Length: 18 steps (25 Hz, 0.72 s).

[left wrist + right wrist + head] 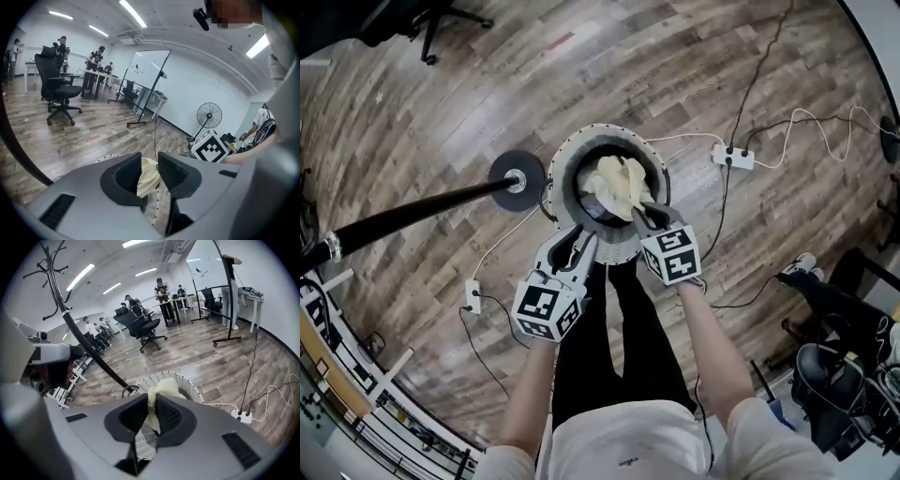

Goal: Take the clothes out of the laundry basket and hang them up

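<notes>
The right gripper (645, 214) is pinching a pale yellow, crumpled cloth garment (617, 184). Its jaws are standing nearly together, with a fold of the cloth running up through the narrow gap. The garment is sitting over the mouth of the round white latticed laundry basket (609, 134), and from above its bulk is showing within the circle of the rim. The left gripper (578, 242) is hovering just beside the right one at the basket's near edge, its jaws standing clearly apart. A bit of the same yellow cloth is showing in that gap, but it seems not to be clamped, since basket lattice is showing beside it. A black coat-stand pole (412, 214) is standing on its round base just left of the basket, on the wooden plank floor (441, 94).
</notes>
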Motion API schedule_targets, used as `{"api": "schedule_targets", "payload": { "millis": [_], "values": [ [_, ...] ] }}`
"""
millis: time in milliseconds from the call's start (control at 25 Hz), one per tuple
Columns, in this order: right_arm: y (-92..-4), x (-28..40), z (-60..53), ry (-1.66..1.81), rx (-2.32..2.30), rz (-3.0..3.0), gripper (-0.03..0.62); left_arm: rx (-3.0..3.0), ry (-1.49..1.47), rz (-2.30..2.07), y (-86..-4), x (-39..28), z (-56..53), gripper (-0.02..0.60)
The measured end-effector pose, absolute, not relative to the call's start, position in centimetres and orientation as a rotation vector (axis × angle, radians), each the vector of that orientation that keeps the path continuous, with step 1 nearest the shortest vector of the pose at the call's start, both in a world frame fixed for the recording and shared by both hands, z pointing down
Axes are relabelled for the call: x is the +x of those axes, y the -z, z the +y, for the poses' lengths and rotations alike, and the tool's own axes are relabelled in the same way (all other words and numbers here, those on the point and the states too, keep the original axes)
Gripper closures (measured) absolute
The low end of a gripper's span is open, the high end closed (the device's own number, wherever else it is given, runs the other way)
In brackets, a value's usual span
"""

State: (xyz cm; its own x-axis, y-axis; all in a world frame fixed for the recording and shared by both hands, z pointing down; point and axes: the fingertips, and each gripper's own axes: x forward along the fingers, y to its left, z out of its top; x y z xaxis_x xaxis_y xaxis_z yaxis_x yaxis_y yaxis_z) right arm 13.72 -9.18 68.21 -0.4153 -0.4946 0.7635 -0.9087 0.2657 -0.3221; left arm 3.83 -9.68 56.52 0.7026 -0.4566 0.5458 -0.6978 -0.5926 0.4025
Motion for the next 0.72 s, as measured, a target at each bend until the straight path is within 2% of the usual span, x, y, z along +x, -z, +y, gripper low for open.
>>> {"api": "schedule_targets", "payload": {
  "millis": [720],
  "values": [
    [-47.2,10.7,-8.3,-0.833,1.207,-2.334,0.551,2.444,-0.558,-1.008,-44.0,1.2,-8.4,0.469]
  ]
}}
